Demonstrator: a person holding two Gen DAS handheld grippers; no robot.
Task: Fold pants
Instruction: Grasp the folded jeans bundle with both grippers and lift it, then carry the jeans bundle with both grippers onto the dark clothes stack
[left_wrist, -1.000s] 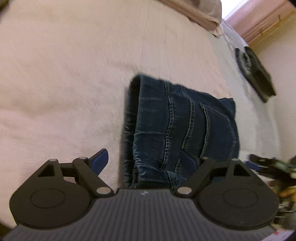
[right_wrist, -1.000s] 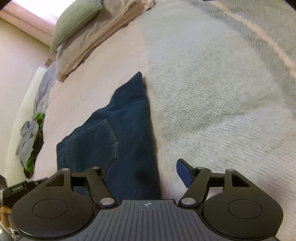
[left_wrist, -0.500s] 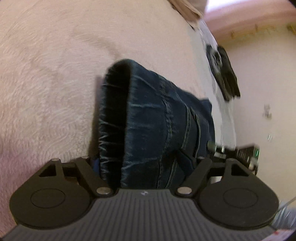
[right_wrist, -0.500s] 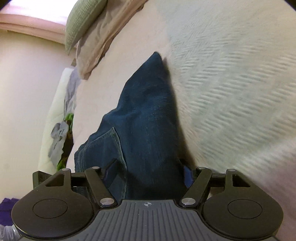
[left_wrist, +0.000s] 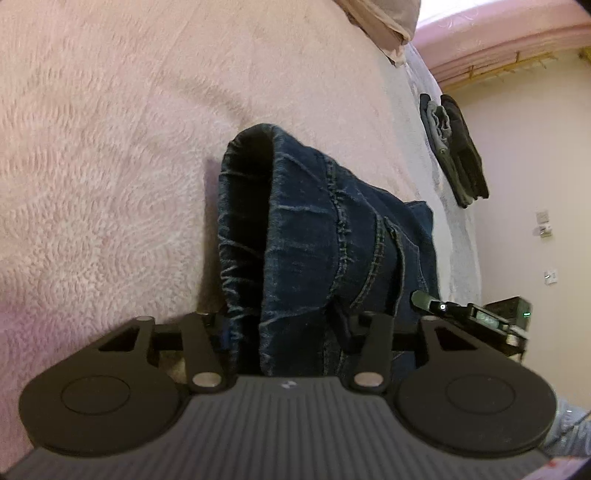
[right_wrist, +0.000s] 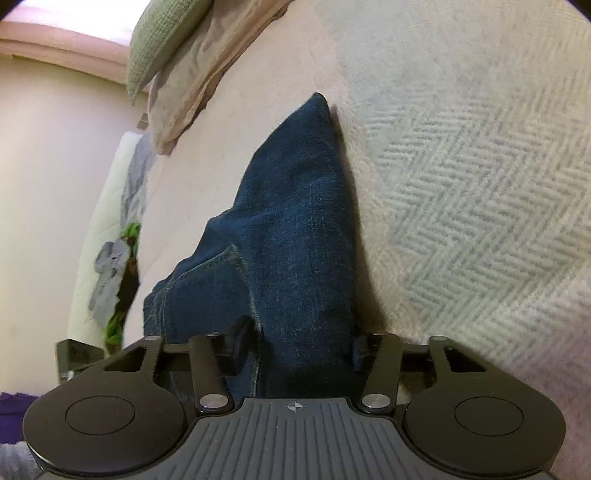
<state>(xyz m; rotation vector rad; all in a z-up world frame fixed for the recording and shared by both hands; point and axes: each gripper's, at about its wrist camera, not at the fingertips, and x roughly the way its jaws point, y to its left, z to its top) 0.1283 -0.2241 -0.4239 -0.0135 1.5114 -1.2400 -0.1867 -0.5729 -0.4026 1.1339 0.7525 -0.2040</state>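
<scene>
The dark blue jeans (left_wrist: 325, 236) lie folded in a thick bundle on the pink fleece bed cover (left_wrist: 110, 147). In the left wrist view the rolled fold edge faces me, and my left gripper (left_wrist: 280, 325) is shut on the bundle's near end, denim filling the gap between its fingers. The right wrist view shows the jeans (right_wrist: 295, 221) from the other side, a back pocket to the left. My right gripper (right_wrist: 299, 347) is shut on their near edge. Part of the right gripper (left_wrist: 469, 314) shows at the left view's right side.
Dark folded clothes (left_wrist: 454, 147) lie near the bed's far right edge. A grey herringbone blanket (right_wrist: 480, 184) covers the bed right of the jeans. A green pillow (right_wrist: 162, 37) and a beige pillow (right_wrist: 192, 85) sit at the head. Grey and green clothing (right_wrist: 114, 266) lies at the left.
Both grippers moved in onto the jeans' near end and went from open to shut on the denim. The fold edge now stands up higher off the bed.
</scene>
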